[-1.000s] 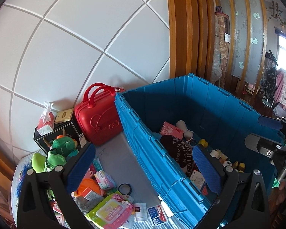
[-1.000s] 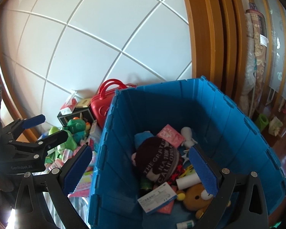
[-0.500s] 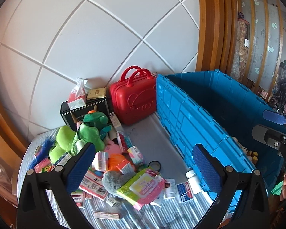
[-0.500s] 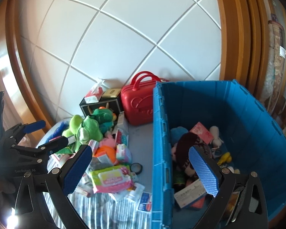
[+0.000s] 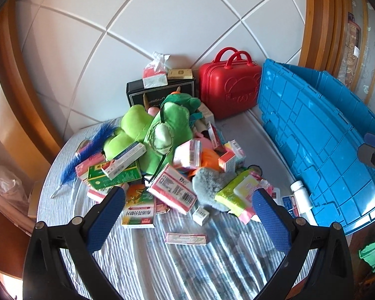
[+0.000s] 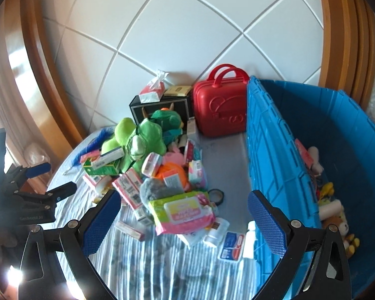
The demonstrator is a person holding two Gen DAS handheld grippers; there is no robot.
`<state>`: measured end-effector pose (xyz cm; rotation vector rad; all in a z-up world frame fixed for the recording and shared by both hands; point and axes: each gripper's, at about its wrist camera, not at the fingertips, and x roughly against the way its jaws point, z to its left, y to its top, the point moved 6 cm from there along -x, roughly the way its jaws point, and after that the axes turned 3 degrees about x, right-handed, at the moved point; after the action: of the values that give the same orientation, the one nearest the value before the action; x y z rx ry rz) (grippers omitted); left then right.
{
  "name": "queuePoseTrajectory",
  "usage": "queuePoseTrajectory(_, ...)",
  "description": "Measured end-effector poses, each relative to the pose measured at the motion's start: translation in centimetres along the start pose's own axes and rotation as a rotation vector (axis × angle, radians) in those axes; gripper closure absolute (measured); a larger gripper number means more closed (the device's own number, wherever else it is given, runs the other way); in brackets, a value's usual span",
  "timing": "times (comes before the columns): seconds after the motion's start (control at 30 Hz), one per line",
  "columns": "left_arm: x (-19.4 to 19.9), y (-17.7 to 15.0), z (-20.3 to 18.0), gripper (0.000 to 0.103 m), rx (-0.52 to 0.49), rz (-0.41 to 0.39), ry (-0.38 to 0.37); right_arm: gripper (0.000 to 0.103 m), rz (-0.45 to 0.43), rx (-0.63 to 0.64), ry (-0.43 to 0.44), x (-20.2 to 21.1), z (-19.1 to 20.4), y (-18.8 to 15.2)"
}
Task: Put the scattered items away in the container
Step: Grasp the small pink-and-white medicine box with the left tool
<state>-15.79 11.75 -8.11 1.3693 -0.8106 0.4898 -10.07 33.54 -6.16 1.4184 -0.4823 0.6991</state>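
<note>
A white panelled wall (image 5: 162, 25) backs my striped desk (image 5: 187, 255). The blue crate (image 6: 350, 135) stands right; the scattered pile (image 5: 167, 165) lies left. My left claw (image 5: 187, 215) and right claw (image 6: 182, 217) gape wide, empty.

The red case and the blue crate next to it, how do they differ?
The red case is closed and stands upright on its edge, with two loop handles on top; the blue crate is open-topped, with no handles in view. The case hides whatever it holds; the crate shows soft toys and small items inside. The case looks smaller and smooth with rounded corners; the crate is ribbed. Both are hard plastic and stand side by side near the white wall.
</note>
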Motion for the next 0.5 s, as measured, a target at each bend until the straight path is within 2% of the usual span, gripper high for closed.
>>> queuePoseTrajectory(0.13,-1.7,-3.0,2.4,0.0,0.022,0.063,0.011,0.0,0.046,-0.003,0.002,-1.8,1.4,-1.7)
queuePoseTrajectory(0.3,-4.4,-6.2,3.5,0.0,0.02,0.129,-0.002,0.0,0.097,0.003,0.001,-3.8,2.7,-3.8)
queuePoseTrajectory(0.5,-8.7,-9.7,3.1,0.0,-0.049,0.18,-0.042,0.0,0.156,0.009,-0.005,-6.3,3.7,-6.3)
